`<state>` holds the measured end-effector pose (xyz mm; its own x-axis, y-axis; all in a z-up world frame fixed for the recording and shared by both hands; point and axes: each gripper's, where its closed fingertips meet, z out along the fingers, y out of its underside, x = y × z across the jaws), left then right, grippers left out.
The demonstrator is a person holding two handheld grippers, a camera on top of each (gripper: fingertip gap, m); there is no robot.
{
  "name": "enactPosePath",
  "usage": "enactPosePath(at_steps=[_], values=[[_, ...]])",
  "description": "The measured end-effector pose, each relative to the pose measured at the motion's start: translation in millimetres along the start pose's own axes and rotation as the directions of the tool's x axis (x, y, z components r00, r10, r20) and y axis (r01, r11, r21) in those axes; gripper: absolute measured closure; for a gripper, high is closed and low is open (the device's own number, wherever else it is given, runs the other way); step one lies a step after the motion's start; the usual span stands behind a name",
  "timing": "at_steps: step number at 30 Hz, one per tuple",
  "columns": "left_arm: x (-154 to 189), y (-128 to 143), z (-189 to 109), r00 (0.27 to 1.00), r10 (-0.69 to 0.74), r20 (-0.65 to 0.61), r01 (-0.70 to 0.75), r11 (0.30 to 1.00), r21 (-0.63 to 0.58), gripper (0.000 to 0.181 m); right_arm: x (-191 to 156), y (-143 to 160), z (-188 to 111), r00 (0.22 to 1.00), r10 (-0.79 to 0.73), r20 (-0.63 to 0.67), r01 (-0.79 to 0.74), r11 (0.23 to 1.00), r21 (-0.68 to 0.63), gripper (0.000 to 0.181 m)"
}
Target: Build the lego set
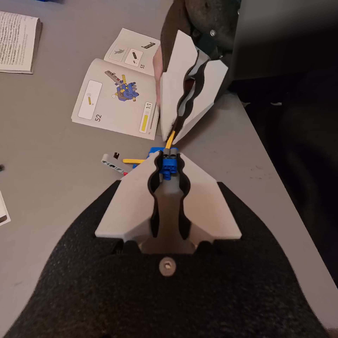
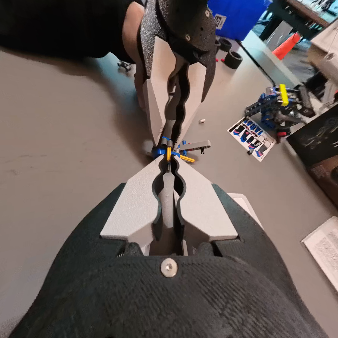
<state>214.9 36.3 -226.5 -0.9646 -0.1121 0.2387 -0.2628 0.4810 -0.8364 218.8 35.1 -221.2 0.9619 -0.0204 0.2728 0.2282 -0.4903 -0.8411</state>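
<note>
My left gripper (image 1: 169, 155) is shut on a small blue lego assembly (image 1: 169, 164) with grey connectors on top, a grey beam (image 1: 113, 164) and a yellow axle (image 1: 133, 161) sticking out to its left. My right gripper (image 1: 171, 140) comes from the far side, shut on a second yellow axle (image 1: 170, 140) whose end meets the top of the assembly. In the right wrist view my right gripper (image 2: 168, 160) pinches that yellow axle (image 2: 168, 153) upright against the blue assembly (image 2: 159, 150), with the left gripper (image 2: 165, 144) opposite it.
An open instruction booklet (image 1: 117, 95) lies behind the assembly, another booklet (image 1: 16, 42) at far left. The table edge (image 1: 274, 164) runs close on the right. A larger blue lego model (image 2: 281, 108), a sticker sheet (image 2: 252, 137), black tyres (image 2: 233, 58) and a small white piece (image 2: 202, 120) lie on the table. The tips of both grippers are at nearly the same place. Between my left fingertips and the small white piece (image 2: 202, 120) there is roughly 11 cm.
</note>
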Motion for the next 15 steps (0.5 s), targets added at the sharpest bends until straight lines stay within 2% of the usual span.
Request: enactPosePath(at_steps=[3, 9, 15], values=[[0.9, -0.8, -1.5, 1.0, -0.003, -0.008, 0.003, 1.0, 0.008, 0.169, 0.3, -0.1, 1.1, 0.997, -0.058, -0.046, 0.058, 0.998, -0.004, 0.178], [0.2, -2.9, -5.0, 0.997, 0.061, 0.046, -0.062, 0.998, 0.026, 0.158, 0.0, -1.3, 0.1, 0.999, -0.037, -0.027, 0.037, 0.999, 0.007, 0.178], [-7.5, 11.0, -1.0, 0.994, 0.055, 0.097, -0.048, 0.996, -0.069, 0.141, -0.6, -0.4, 1.0, 1.0, -0.028, -0.013, 0.028, 1.0, 0.002, 0.178]])
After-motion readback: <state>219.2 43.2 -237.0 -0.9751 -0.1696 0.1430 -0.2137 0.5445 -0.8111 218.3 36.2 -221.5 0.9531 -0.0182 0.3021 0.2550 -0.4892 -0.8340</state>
